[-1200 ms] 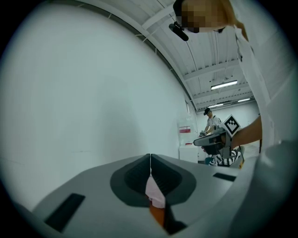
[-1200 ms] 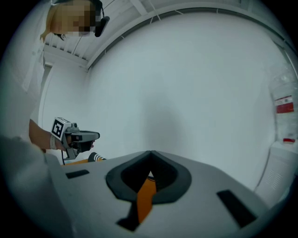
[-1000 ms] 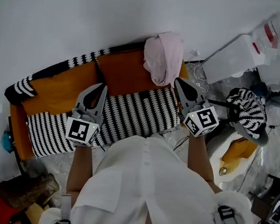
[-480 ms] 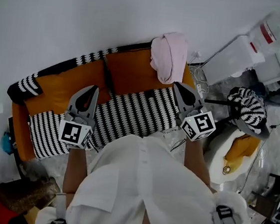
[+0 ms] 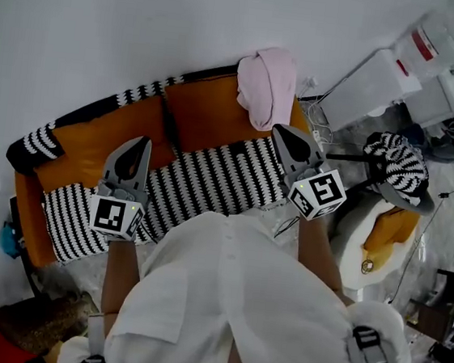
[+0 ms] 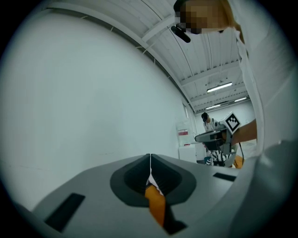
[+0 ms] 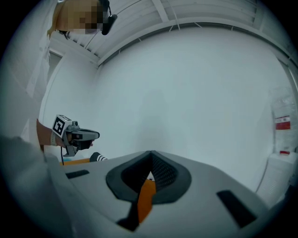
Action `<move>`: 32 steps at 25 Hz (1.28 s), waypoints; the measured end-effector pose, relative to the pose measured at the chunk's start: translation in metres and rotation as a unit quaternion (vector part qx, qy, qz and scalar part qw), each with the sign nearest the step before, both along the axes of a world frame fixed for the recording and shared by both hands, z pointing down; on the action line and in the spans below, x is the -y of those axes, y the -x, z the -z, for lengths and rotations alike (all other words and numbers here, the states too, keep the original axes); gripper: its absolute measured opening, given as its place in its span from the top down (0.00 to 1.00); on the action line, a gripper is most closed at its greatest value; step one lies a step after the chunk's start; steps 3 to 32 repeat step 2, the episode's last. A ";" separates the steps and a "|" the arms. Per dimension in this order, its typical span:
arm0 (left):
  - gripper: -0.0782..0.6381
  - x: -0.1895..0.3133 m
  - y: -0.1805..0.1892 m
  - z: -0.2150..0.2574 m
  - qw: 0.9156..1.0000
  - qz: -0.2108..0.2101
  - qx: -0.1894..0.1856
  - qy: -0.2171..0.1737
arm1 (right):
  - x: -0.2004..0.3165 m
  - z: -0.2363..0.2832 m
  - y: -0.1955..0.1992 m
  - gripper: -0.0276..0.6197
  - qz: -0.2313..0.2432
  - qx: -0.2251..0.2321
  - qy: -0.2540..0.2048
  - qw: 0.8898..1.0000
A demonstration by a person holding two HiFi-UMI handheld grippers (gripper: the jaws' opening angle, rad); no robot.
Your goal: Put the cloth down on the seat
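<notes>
A pink cloth [image 5: 267, 83] lies bunched over the right end of the sofa's back, held by neither gripper. The sofa has orange back cushions [image 5: 210, 118] and a black-and-white striped seat [image 5: 211, 179]. My left gripper [image 5: 141, 144] hovers over the left half of the seat, shut and empty. My right gripper [image 5: 281, 132] is over the seat's right end, just below the cloth and apart from it, shut and empty. In the left gripper view the jaws [image 6: 150, 160] meet with nothing between them. The right gripper view shows the same [image 7: 151, 155], facing a bare white wall.
White containers [image 5: 368, 91] and loose cables [image 5: 319, 122] sit right of the sofa. A striped cushion [image 5: 395, 167] rests on a stand there, with a yellow object [image 5: 389, 228] below it. A brown bundle [image 5: 40, 322] lies at the lower left.
Both grippers have shifted a little to the left over the seat, still shut. The pink cloth has stayed on the sofa's right end.
</notes>
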State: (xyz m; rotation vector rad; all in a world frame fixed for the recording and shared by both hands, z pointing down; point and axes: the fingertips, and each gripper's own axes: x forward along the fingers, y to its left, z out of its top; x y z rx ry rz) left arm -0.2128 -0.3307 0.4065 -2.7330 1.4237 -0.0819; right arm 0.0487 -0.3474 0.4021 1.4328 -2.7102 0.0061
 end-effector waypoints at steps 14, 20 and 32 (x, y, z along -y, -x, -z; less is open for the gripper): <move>0.87 0.004 -0.001 0.001 1.000 -0.002 -0.001 -0.004 | 0.004 -0.001 0.003 0.94 0.005 -0.004 -0.002 1.000; 0.87 0.004 -0.001 0.001 1.000 -0.002 -0.001 -0.004 | 0.004 -0.001 0.003 0.94 0.005 -0.004 -0.002 1.000; 0.87 0.004 -0.001 0.001 1.000 -0.002 -0.001 -0.004 | 0.004 -0.001 0.003 0.94 0.005 -0.004 -0.002 1.000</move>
